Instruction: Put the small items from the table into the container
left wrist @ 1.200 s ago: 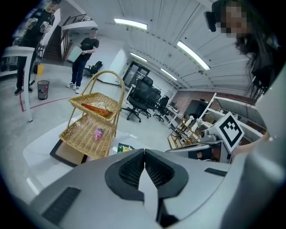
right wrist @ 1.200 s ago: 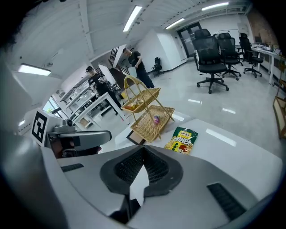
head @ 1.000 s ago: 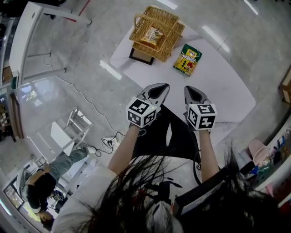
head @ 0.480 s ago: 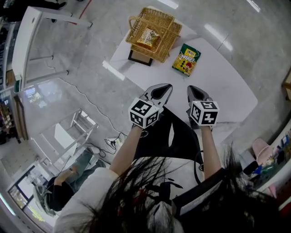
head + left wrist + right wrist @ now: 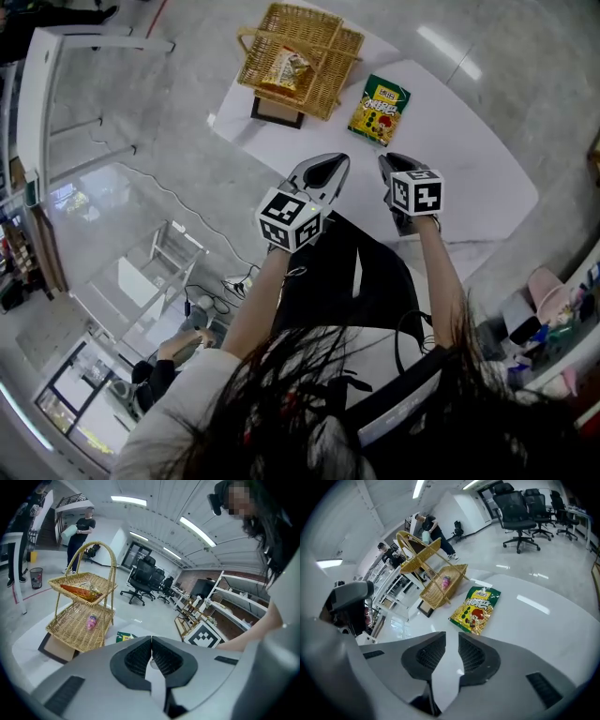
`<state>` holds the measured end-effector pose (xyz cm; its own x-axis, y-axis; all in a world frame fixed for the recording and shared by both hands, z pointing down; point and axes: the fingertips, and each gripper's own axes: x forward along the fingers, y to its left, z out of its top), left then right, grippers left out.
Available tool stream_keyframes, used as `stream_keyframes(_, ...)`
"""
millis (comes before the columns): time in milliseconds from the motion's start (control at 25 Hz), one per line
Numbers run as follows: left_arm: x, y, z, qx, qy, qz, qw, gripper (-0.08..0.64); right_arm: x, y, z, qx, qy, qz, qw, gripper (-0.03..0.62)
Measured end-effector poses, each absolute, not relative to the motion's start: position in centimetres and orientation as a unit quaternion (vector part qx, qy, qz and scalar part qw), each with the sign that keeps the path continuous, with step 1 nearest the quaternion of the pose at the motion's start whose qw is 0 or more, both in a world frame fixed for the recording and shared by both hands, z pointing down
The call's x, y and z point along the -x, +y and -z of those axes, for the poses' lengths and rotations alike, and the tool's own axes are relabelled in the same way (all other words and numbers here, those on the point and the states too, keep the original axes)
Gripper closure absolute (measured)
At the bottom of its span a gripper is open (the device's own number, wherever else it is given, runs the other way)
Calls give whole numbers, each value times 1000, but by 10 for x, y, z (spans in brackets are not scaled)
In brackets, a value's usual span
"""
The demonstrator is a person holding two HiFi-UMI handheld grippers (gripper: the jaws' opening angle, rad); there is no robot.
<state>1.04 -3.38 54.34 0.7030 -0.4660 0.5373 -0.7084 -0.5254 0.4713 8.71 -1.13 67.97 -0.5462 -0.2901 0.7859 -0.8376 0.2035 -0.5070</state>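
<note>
A green and yellow snack bag (image 5: pixel 379 110) (image 5: pixel 476 610) lies flat on the white table (image 5: pixel 469 178), right of a two-tier wicker basket (image 5: pixel 291 56) (image 5: pixel 82 616). An orange snack packet (image 5: pixel 284 67) rests in the basket's top tier and a small pink item (image 5: pixel 92 621) in the lower one. My right gripper (image 5: pixel 394 173) (image 5: pixel 452 637) hovers low over the table, short of the bag; its jaws are opening with nothing between them. Beside it, at the table's near edge, my left gripper (image 5: pixel 323 173) (image 5: pixel 151 639) is shut and empty.
A flat dark-framed board (image 5: pixel 277 112) sits under the basket at the table's left corner. Office chairs (image 5: pixel 145 581), metal shelving (image 5: pixel 225 606) and standing people (image 5: pixel 79 534) fill the room beyond. Shiny floor surrounds the table.
My right gripper has dropped toward the table and its jaws have parted. The left gripper has edged forward a little, still shut. Basket and bag have not moved on the table.
</note>
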Motion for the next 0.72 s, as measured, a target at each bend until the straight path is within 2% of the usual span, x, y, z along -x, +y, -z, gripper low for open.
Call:
stream_keyframes(40,-11,-37,-547,-856,-342,-176,346,554,-87,-10,-689,-383,-720,-508,277,497)
stream_keyframes(280,-11,-51,-562,-858,-336,-176,346,554,-96,-16,-731,-399,-666,-573,262,419)
stream_keyframes(520,-5,-50,-582,-853,-334,-184,357,554,-111,-34,-761,-440,-590,-648,195,417)
stream_keyframes(720,2,-46,-592,-846,-339,-185,368,554,-114,-42,-775,-454,-560,-666,190,417)
